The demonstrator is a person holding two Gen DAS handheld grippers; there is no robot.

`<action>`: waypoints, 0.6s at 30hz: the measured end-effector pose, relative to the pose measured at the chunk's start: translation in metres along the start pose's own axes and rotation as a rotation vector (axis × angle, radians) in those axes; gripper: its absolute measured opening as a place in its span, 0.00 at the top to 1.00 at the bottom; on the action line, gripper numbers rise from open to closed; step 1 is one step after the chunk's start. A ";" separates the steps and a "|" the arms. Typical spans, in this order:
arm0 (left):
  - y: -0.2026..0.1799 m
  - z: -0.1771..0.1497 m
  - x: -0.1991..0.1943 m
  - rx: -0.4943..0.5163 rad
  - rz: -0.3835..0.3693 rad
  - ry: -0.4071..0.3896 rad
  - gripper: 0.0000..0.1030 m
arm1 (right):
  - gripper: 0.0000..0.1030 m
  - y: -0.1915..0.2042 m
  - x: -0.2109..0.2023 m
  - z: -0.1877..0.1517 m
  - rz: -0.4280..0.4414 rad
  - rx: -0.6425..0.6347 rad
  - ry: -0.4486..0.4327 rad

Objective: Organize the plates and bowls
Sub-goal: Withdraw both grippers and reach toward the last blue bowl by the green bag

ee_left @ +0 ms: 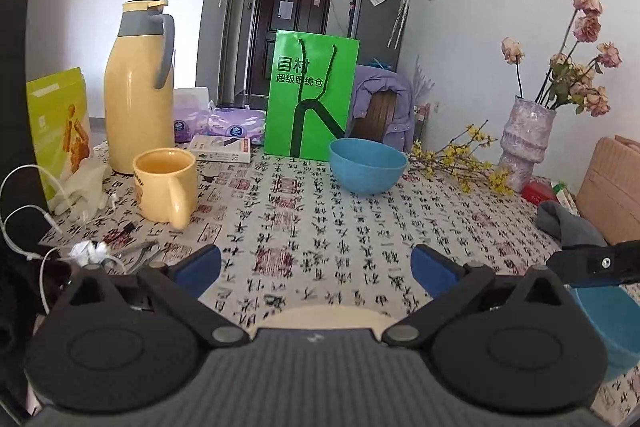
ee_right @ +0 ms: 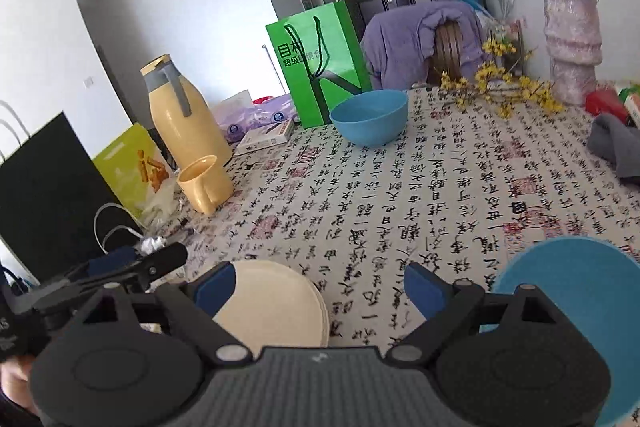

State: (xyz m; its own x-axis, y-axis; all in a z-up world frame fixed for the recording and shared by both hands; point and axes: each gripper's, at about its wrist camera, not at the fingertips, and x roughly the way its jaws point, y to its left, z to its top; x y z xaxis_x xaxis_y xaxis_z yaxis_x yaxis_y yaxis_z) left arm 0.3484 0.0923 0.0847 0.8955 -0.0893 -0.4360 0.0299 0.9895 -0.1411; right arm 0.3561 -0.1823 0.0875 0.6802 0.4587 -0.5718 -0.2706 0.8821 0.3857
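A blue bowl (ee_left: 368, 165) (ee_right: 370, 121) stands upright at the far side of the table, in front of a green paper bag. A stack of cream plates (ee_right: 276, 303) lies near the front edge; in the left wrist view only its rim (ee_left: 320, 317) shows under my left gripper (ee_left: 318, 267). That gripper is open, with nothing between its pads. A second blue bowl (ee_right: 568, 287) (ee_left: 608, 327) sits at the front right. My right gripper (ee_right: 320, 289) is open and empty above the tablecloth, between the plates and this bowl. A finger of the left gripper (ee_right: 160, 261) shows at the left.
A yellow thermos (ee_left: 138, 87) and a yellow mug (ee_left: 164, 185) stand at the left, with a snack bag, white cables and a black bag (ee_right: 48, 195) near them. The green bag (ee_left: 314, 95) stands at the back. A vase of flowers (ee_left: 524, 135), yellow twigs and a grey cloth (ee_right: 616, 143) lie at the right.
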 end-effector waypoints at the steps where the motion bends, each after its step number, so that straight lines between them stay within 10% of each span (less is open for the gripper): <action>1: 0.003 0.009 0.010 -0.013 -0.011 0.010 0.00 | 0.12 -0.006 0.007 0.013 0.022 0.042 0.019; 18: 0.033 0.102 0.235 -0.245 -0.123 0.261 0.00 | 0.13 -0.103 0.211 0.172 -0.080 0.321 0.143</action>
State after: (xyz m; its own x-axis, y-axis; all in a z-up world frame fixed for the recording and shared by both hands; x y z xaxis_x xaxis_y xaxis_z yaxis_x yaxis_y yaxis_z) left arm 0.6054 0.1157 0.0683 0.7477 -0.2631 -0.6097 -0.0047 0.9160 -0.4011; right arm 0.6451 -0.1950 0.0516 0.5819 0.4198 -0.6965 0.0229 0.8476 0.5301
